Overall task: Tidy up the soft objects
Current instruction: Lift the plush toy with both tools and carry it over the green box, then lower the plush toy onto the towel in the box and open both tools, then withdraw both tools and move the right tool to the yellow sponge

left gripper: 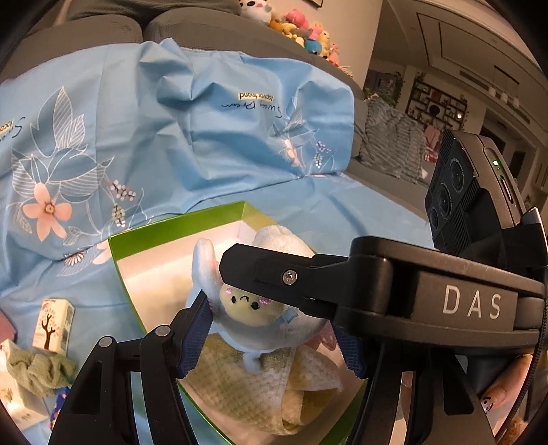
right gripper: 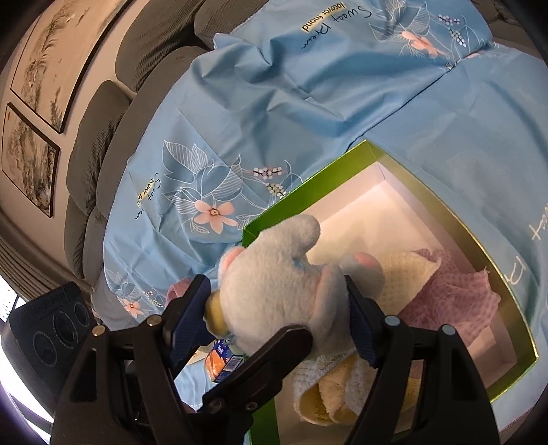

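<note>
A grey sofa (left gripper: 102, 30) fills the back of both views, and a pale blue sheet (left gripper: 137, 137) printed with flowers is spread over its seat. On the sheet sits an open box (right gripper: 455, 219), green outside and white inside.

In the box lie folded cloths: a yellow towel (left gripper: 274, 393) at the near end and a pink cloth (right gripper: 455, 301) beside it toward the box's right wall.

Above the near part of the box hangs a plush (right gripper: 274, 291), pale blue with a yellow face, held by both tools at once. The right gripper (right gripper: 277, 315) has its blue pads pressed into the plush's two sides, jaws fairly wide around the soft body. The left gripper (left gripper: 274, 332) also has the plush between its pads; the left pad touches its head, though the far pad is partly hidden by the other tool's finger (left gripper: 270, 274), so contact on that side looks likely rather than certain. The plush appears to hover just over the towel, possibly brushing it.

Left of the box, on the sheet, stand a small carton (left gripper: 53, 325) and a crumpled green cloth (left gripper: 37, 373). A row of soft toys (left gripper: 301, 27) lines the sofa back. A finger (left gripper: 493, 397) with a painted nail shows at the lower right of the left view.
</note>
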